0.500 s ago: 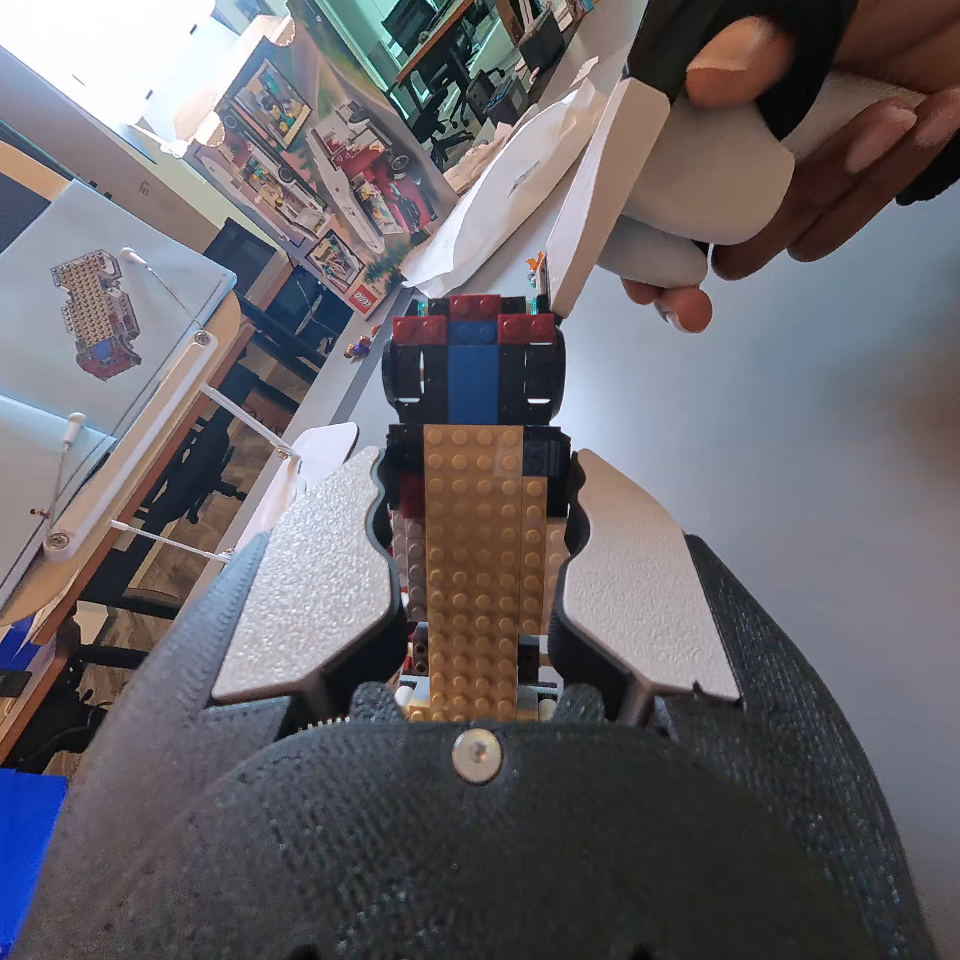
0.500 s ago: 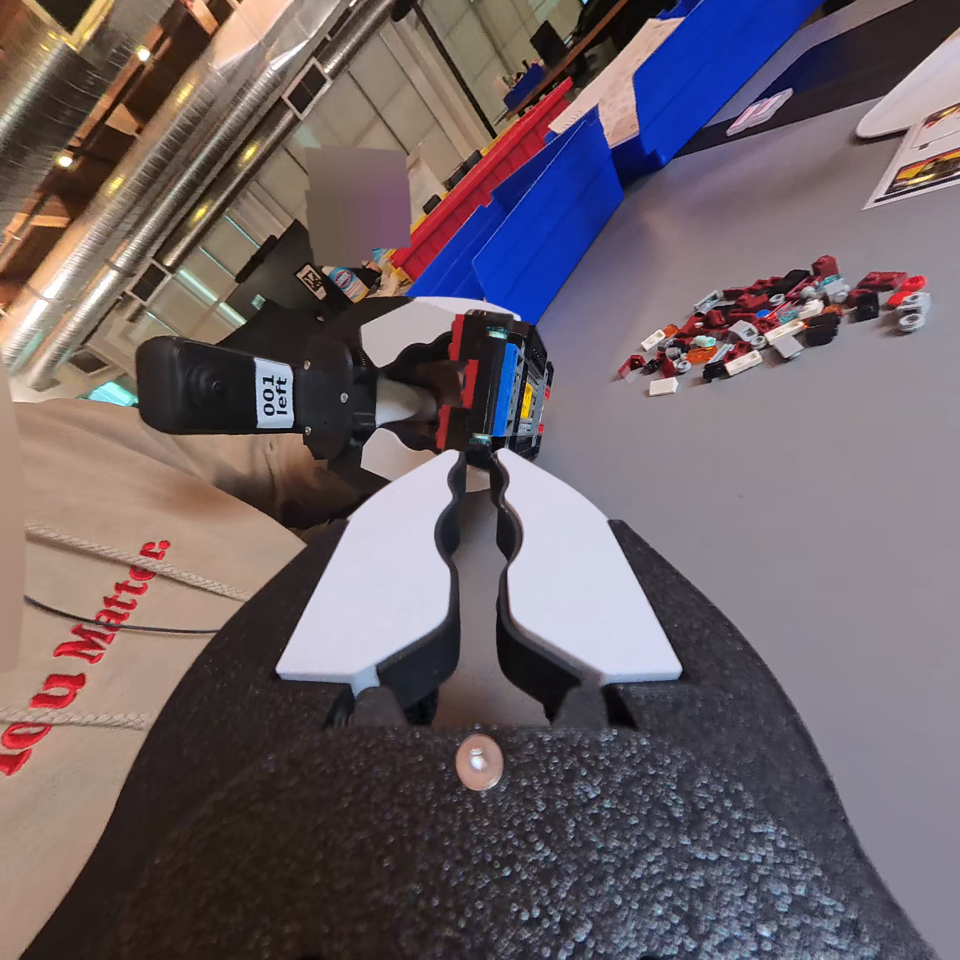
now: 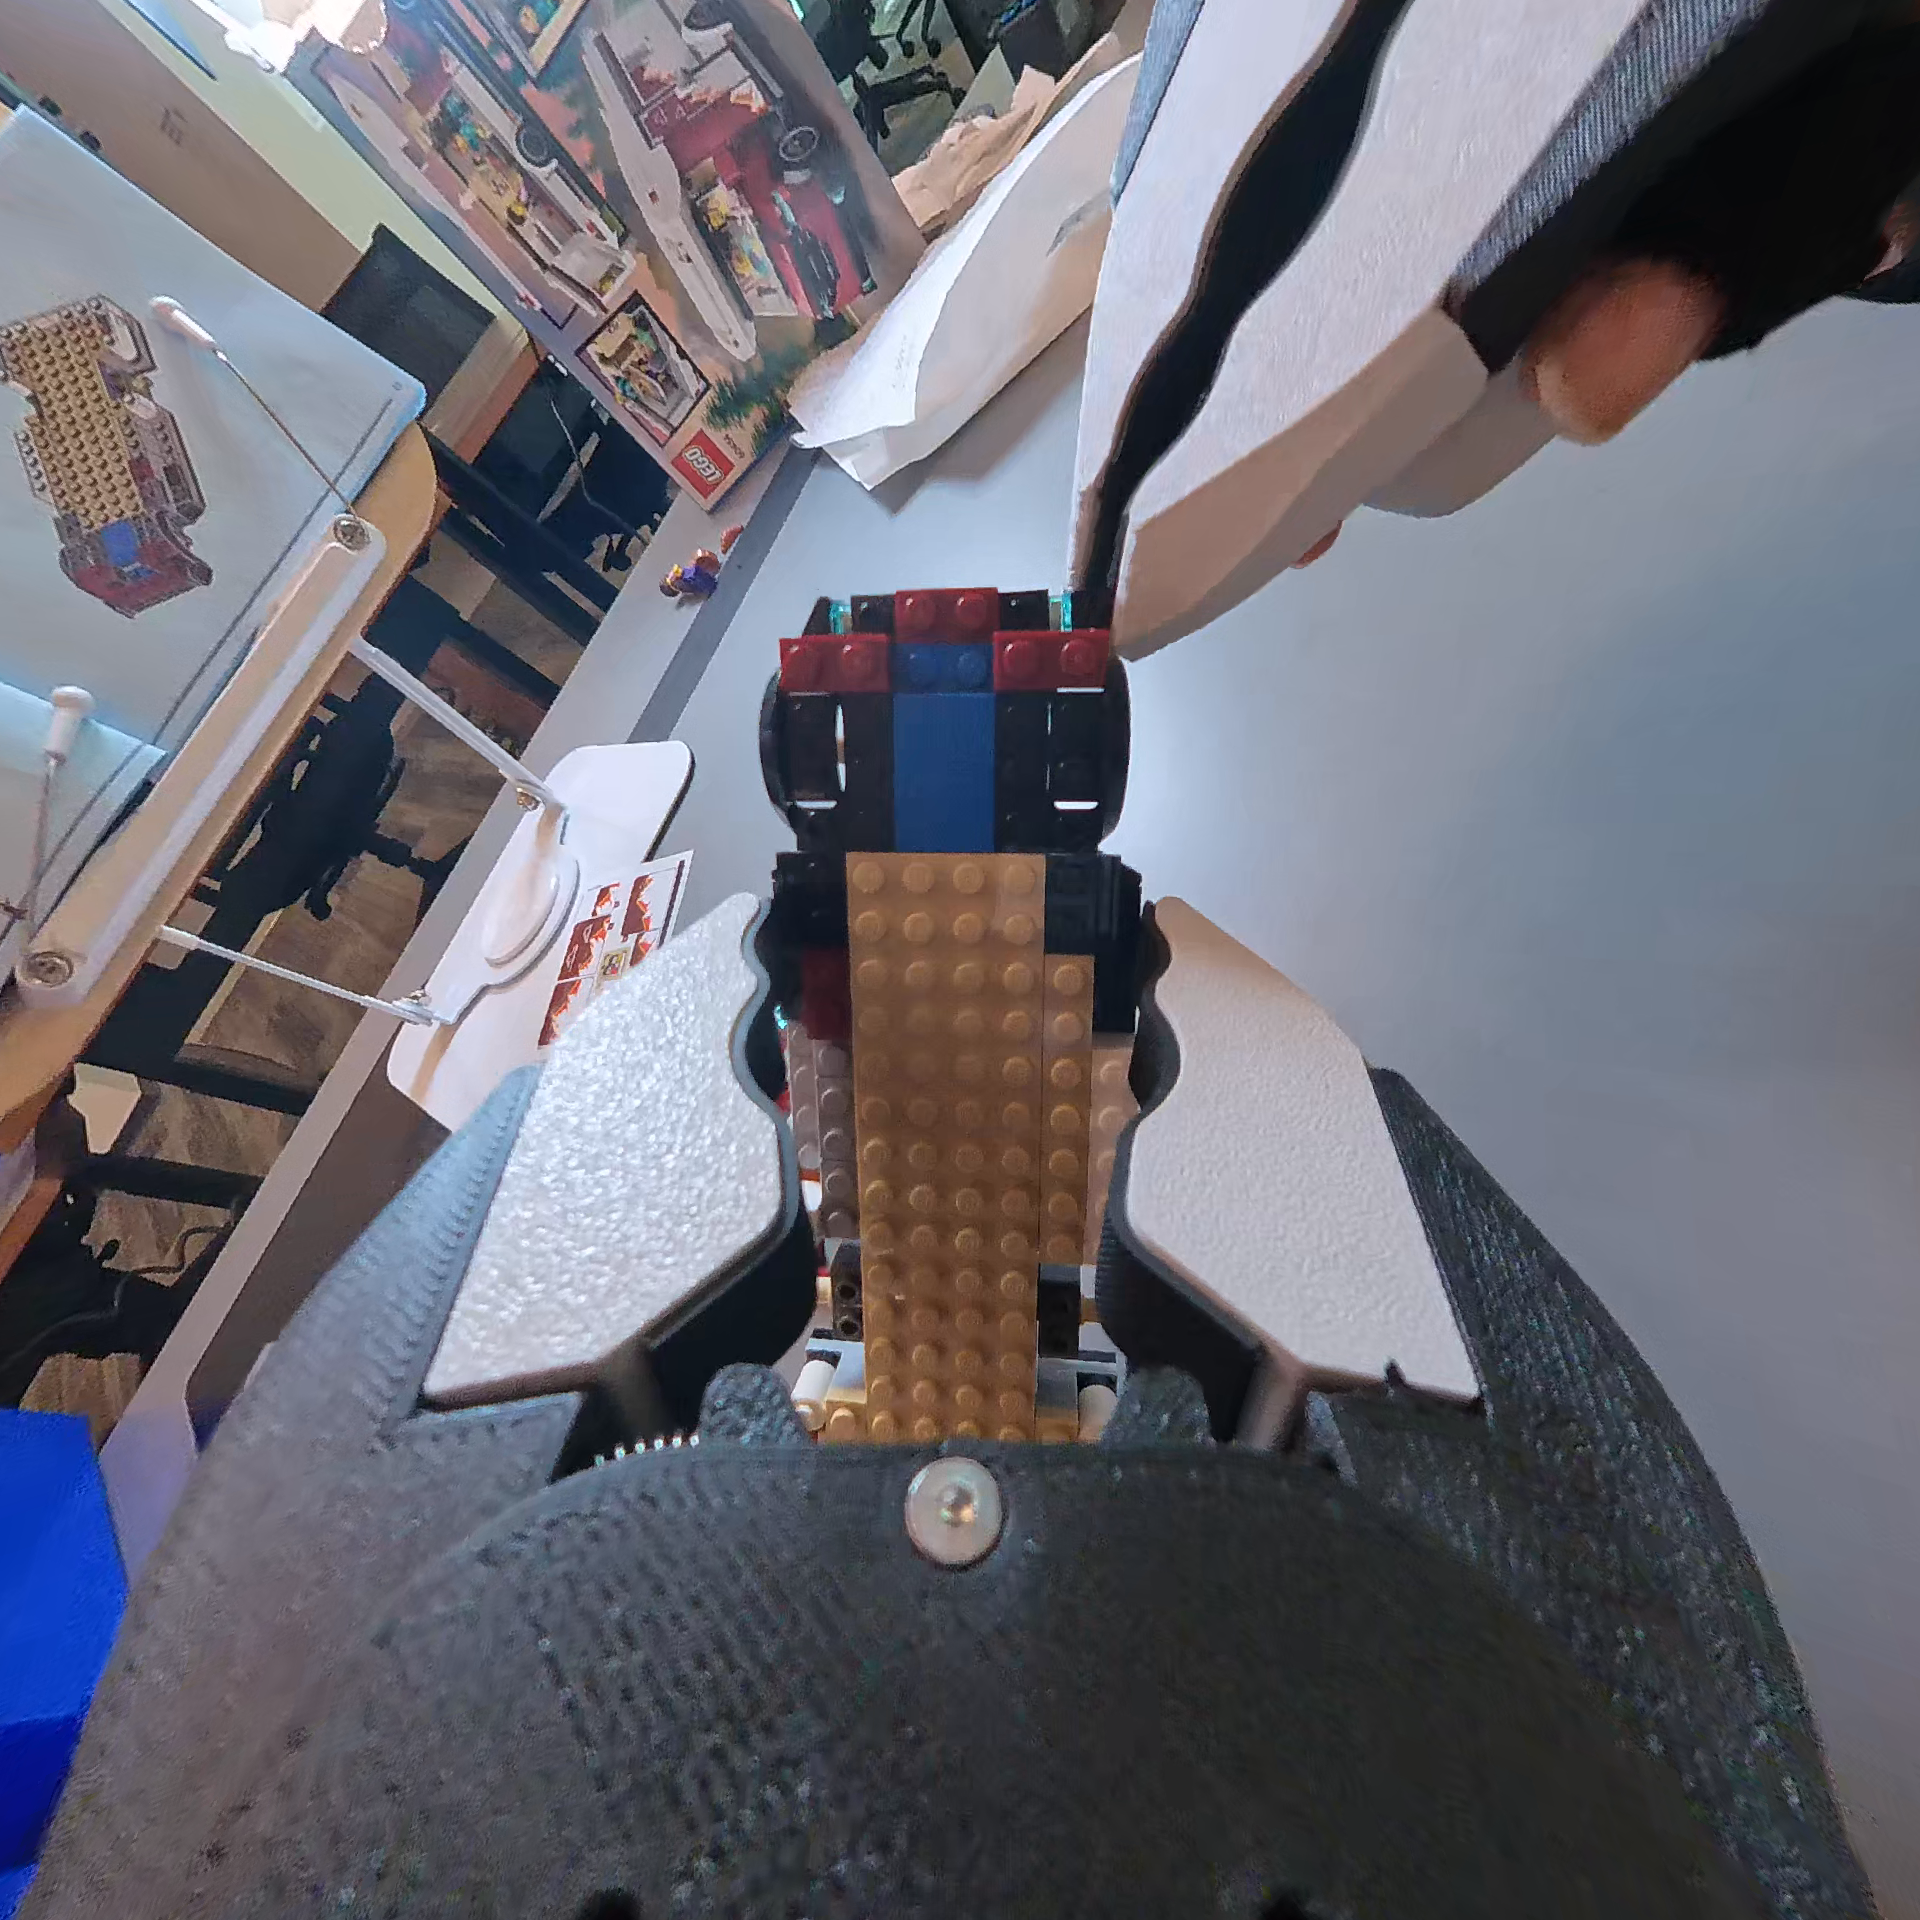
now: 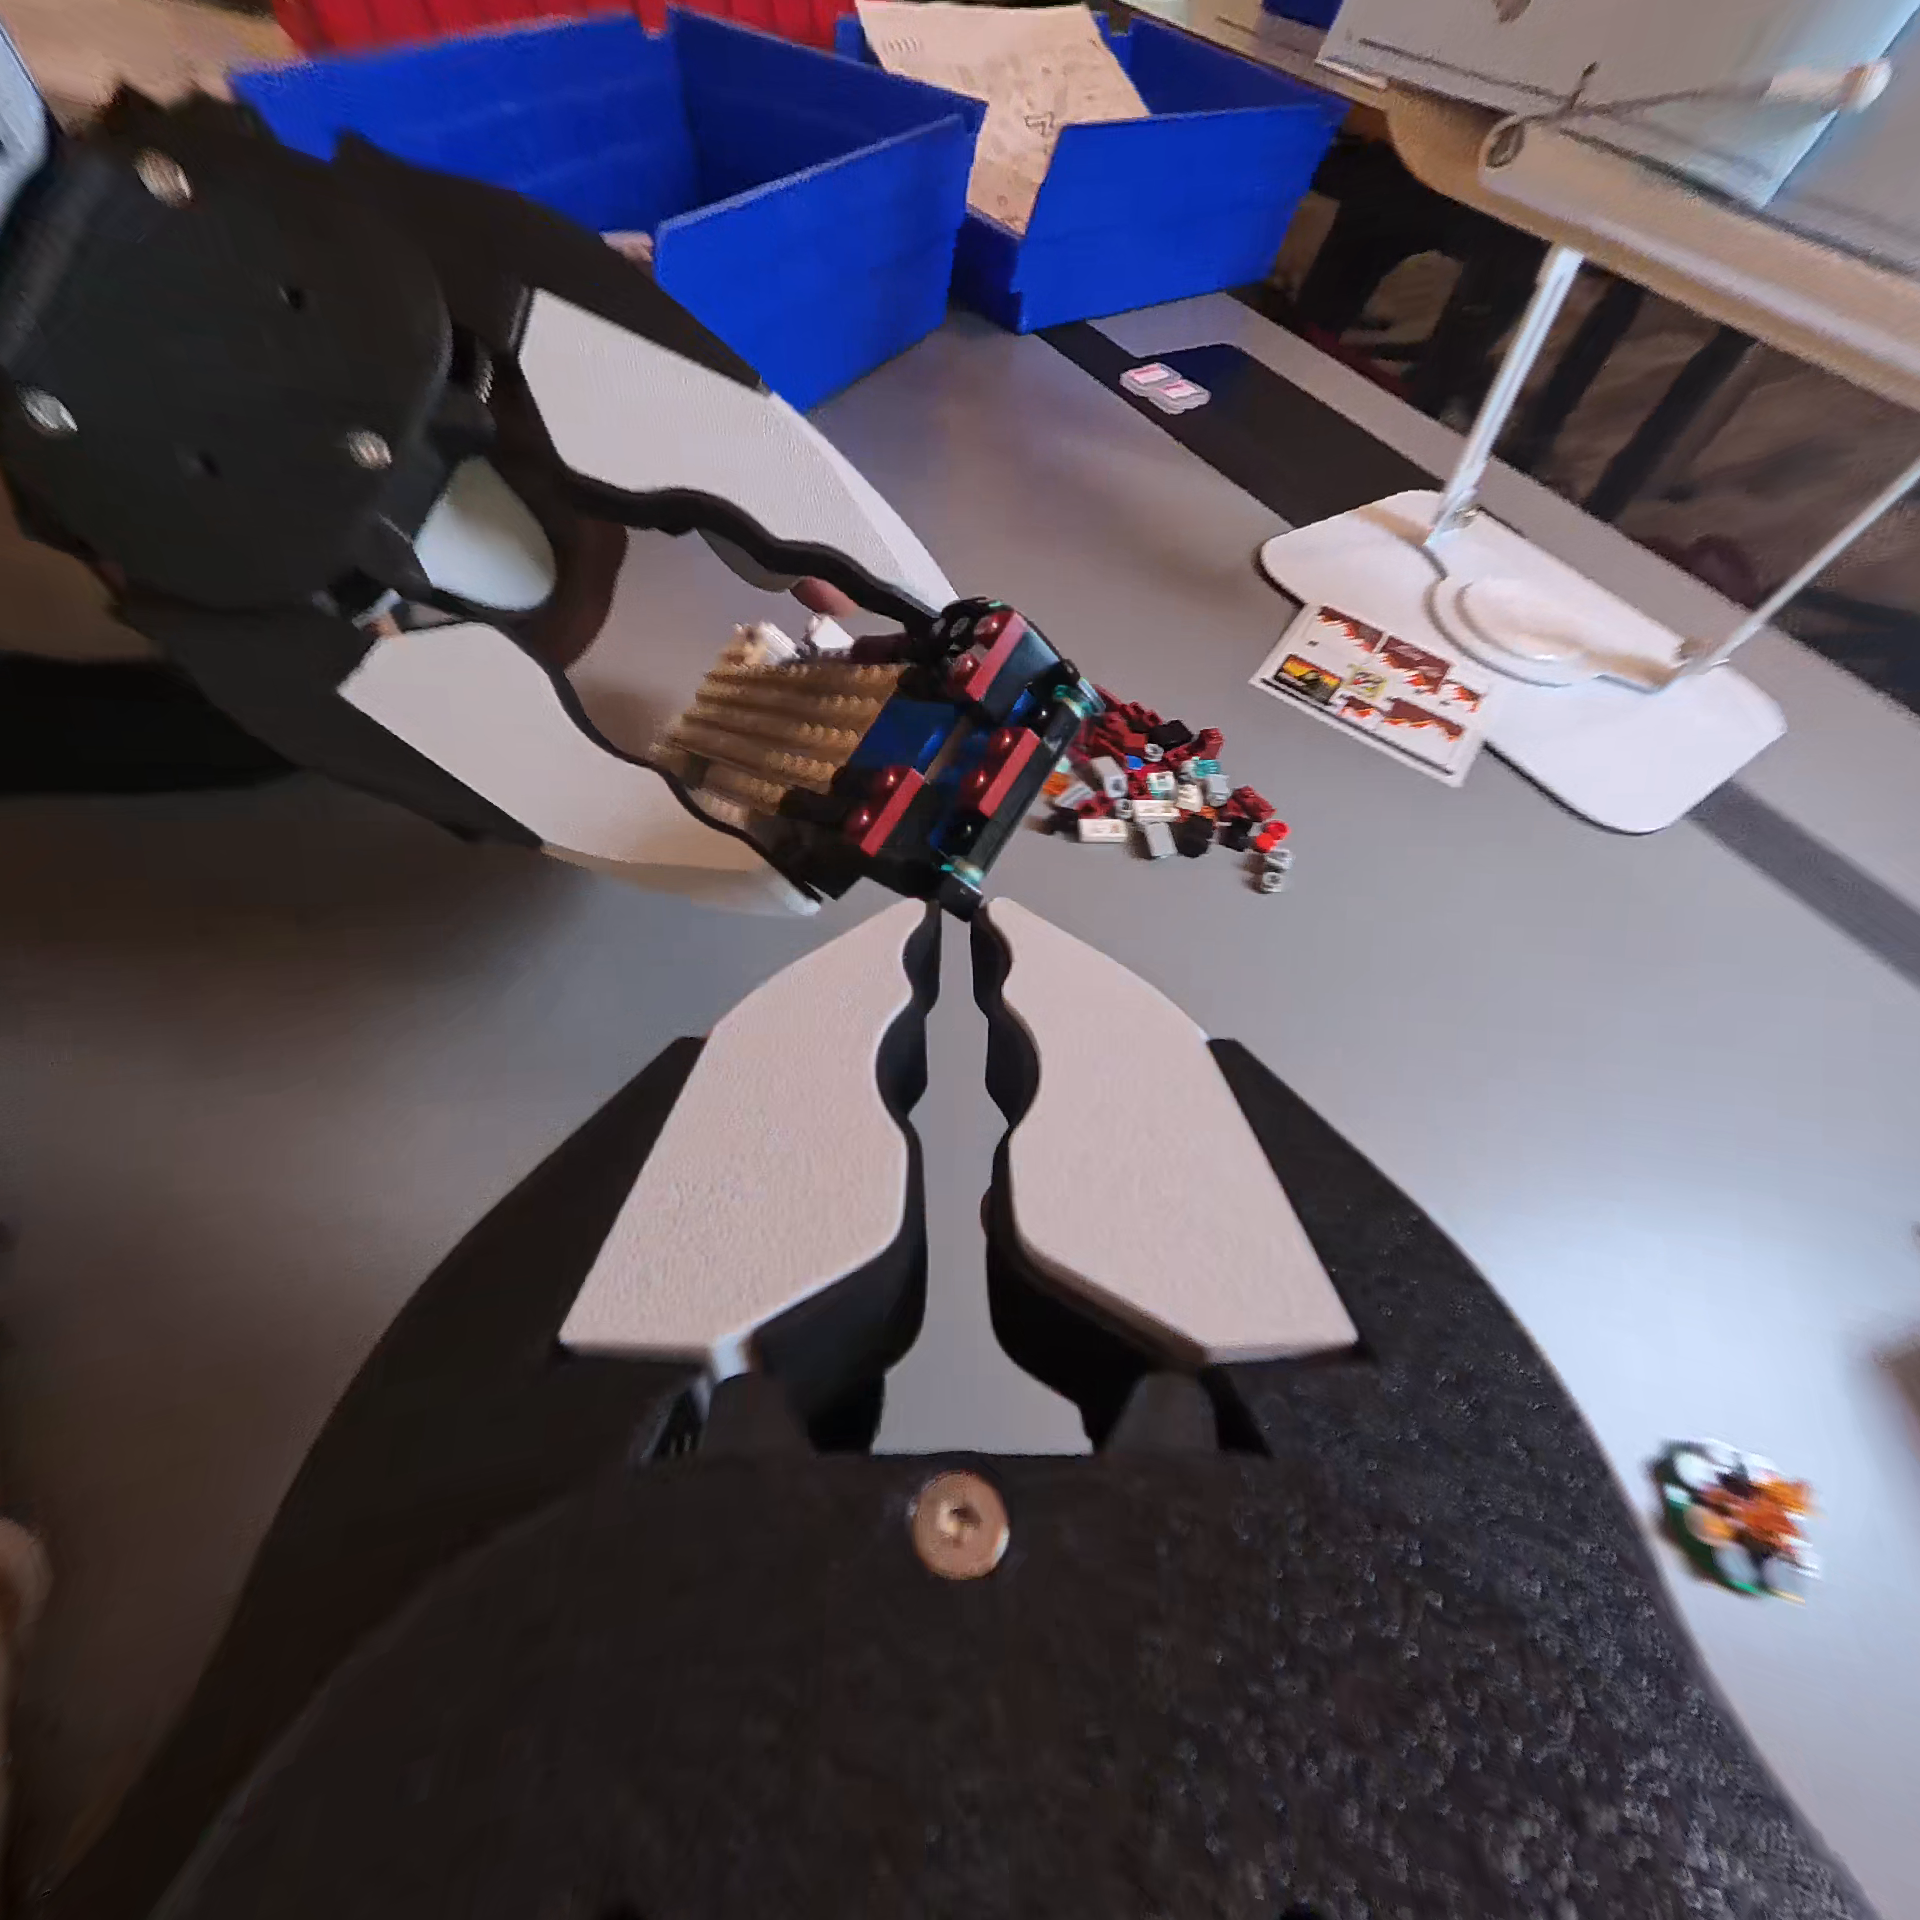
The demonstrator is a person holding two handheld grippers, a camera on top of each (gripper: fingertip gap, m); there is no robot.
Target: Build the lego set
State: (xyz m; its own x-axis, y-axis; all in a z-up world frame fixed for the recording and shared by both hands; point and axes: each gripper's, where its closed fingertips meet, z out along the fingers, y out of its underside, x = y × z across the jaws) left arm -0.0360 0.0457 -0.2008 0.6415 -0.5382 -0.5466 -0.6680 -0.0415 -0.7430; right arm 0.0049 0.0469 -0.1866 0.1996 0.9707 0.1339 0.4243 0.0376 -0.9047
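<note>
My left gripper (image 3: 951, 914) is shut on a brick-built vehicle model (image 3: 956, 1039) with a tan studded plate, a blue strip, and black and dark red bricks at its front. Both pads press on its sides and hold it above the grey table (image 3: 1507, 831). The model (image 4: 914, 748) and the left gripper (image 4: 868, 753) also show in the right wrist view. My right gripper (image 4: 956, 914) is nearly closed, its tips pinching a small black piece (image 4: 961, 896) at the model's front corner. It shows from the side in the left wrist view (image 3: 1107, 613), held by a gloved hand (image 3: 1621, 343).
A pile of loose small bricks (image 4: 1164, 790) lies on the table behind the model. A sticker sheet (image 4: 1371, 696) lies by a white stand base (image 4: 1621, 727). Blue bins (image 4: 810, 208) stand at the back. The set's box (image 3: 675, 208) and an instruction booklet on a stand (image 3: 125, 468) are to the left. Some 5 centimetres of space lies between my two pairs of fingers. My left gripper's tips are some 35 centimetres from the white stand base (image 4: 1621, 727). It turns up in the left wrist view (image 3: 602, 809) as well.
My right gripper swung round to the model's front corner and its fingers closed further, onto the small black piece. My left gripper kept its hold on the model.
</note>
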